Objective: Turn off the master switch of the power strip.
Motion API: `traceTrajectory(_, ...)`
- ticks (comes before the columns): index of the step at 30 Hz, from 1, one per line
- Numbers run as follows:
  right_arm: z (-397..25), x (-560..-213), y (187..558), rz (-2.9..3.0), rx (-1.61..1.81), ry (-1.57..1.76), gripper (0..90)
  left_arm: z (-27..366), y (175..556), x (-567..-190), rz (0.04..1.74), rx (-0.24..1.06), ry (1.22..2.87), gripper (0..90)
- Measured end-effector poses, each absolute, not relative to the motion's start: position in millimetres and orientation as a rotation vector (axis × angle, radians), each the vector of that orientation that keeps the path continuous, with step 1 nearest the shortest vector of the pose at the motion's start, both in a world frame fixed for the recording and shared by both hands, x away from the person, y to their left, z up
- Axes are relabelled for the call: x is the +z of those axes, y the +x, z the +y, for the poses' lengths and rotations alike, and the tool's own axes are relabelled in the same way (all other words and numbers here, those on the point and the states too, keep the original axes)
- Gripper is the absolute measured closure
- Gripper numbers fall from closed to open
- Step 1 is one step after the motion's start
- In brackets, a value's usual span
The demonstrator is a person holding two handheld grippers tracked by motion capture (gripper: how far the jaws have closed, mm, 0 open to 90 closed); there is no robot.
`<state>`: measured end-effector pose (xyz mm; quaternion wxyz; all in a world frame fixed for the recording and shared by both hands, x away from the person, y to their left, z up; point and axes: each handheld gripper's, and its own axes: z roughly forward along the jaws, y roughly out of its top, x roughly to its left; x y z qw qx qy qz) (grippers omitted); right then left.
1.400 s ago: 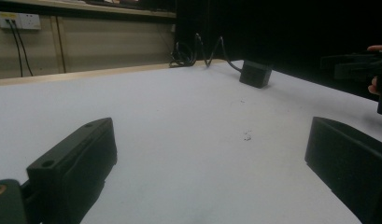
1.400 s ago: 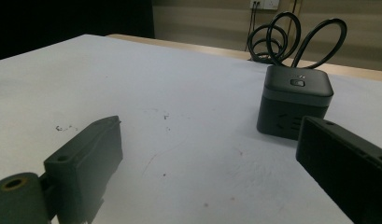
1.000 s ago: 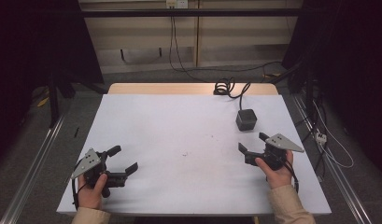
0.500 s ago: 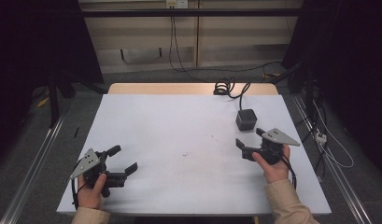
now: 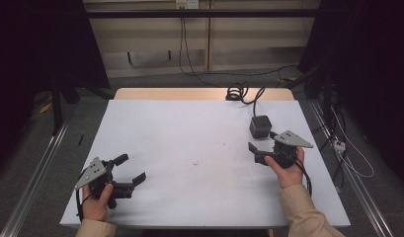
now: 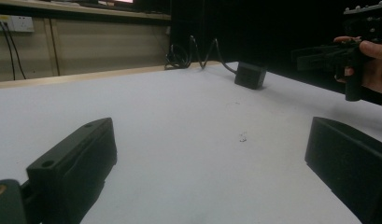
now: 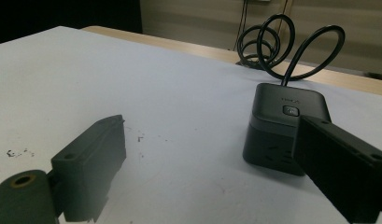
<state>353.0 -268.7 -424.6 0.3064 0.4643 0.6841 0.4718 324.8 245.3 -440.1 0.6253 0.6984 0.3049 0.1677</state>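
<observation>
A dark cube-shaped power socket [image 5: 260, 126] stands on the white table [image 5: 189, 123] at the right, and its black cable [image 5: 241, 93] coils off the far edge. My right gripper [image 5: 262, 141] is open just in front of the cube, with one jaw close beside it and nothing between the jaws. In the right gripper view the cube [image 7: 282, 126] sits next to the right jaw, partly behind it, outside the right gripper's [image 7: 212, 130] gap. My left gripper [image 5: 131, 168] rests open near the front left edge, holding nothing. The left gripper view shows the left gripper [image 6: 209, 135] over bare table, the cube [image 6: 249, 74] far off.
A few dark specks [image 5: 195, 162] mark the table's middle. A wooden strip [image 5: 189, 94] runs along the table's far edge. Cables and a power strip [image 5: 339, 144] lie on the floor at the right. Metal rails flank the table.
My right gripper has moved forward and a little left, closer to the dark cube. The left gripper has stayed where it was.
</observation>
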Motion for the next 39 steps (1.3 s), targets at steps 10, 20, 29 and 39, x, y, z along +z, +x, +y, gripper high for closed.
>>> traceTrajectory(10,-270,-428,361,1.807,1.231,1.242,10.1,246,325,-440,0.701,0.383,1.605,1.8)
traceTrajectory(20,-270,-425,371,1.803,1.222,1.245,11.3,247,326,-441,0.698,0.384,1.607,1.8)
traceTrajectory(29,-275,-424,380,1.792,1.218,1.260,11.8,247,326,-441,0.703,0.377,1.605,1.8)
traceTrajectory(39,-279,-420,386,1.784,1.211,1.269,11.9,246,326,-441,0.698,0.375,1.608,1.8)
